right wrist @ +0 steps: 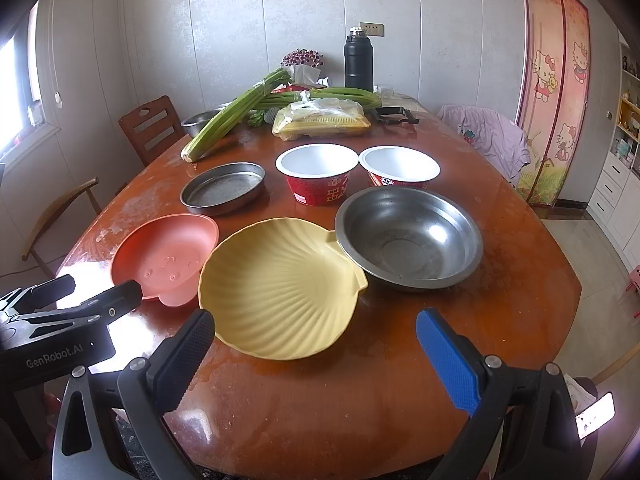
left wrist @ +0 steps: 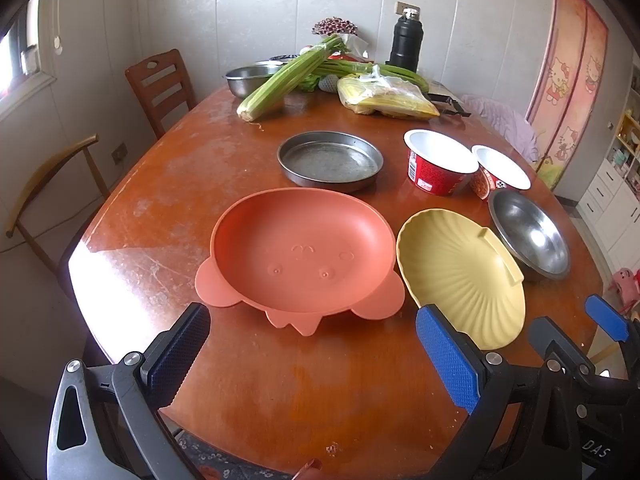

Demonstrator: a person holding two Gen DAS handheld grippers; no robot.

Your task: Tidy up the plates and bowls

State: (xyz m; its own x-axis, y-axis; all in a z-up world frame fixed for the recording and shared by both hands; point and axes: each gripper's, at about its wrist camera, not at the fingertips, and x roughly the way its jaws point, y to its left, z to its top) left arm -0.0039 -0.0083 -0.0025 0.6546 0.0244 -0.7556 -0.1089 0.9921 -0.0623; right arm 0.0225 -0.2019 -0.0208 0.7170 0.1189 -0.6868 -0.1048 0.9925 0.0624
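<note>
Left wrist view cuts off its own left gripper (left wrist: 312, 356) at the bottom edge, so only the two padded fingers show, spread wide apart over bare wood and holding nothing; the right gripper (right wrist: 314, 354), in its own view, likewise stands wide open and empty above the near edge of the worn reddish-brown wooden table (right wrist: 360, 400). At twelve o'clock from the left gripper sits the salmon-pink plastic animal-face plate (left wrist: 302, 256), empty, and just beside it at two o'clock the pale yellow scallop-shell plate (left wrist: 460, 276), also empty. The yellow plate's hinge end overlaps the rim of the wide stainless steel bowl (right wrist: 410, 236) (whether they touch is hard to judge), and that bowl holds nothing. Beyond lie a shallow round metal pan (right wrist: 223, 187) and two red paper noodle bowls with white insides (right wrist: 318, 178), all empty. At the far end, a steel mixing bowl (left wrist: 252, 78) is half hidden behind a bunch of green celery (left wrist: 288, 76), so its contents cannot be made out. A clear bag of yellow corn (right wrist: 322, 122) and a black thermos flask (right wrist: 359, 60) stand behind.
</note>
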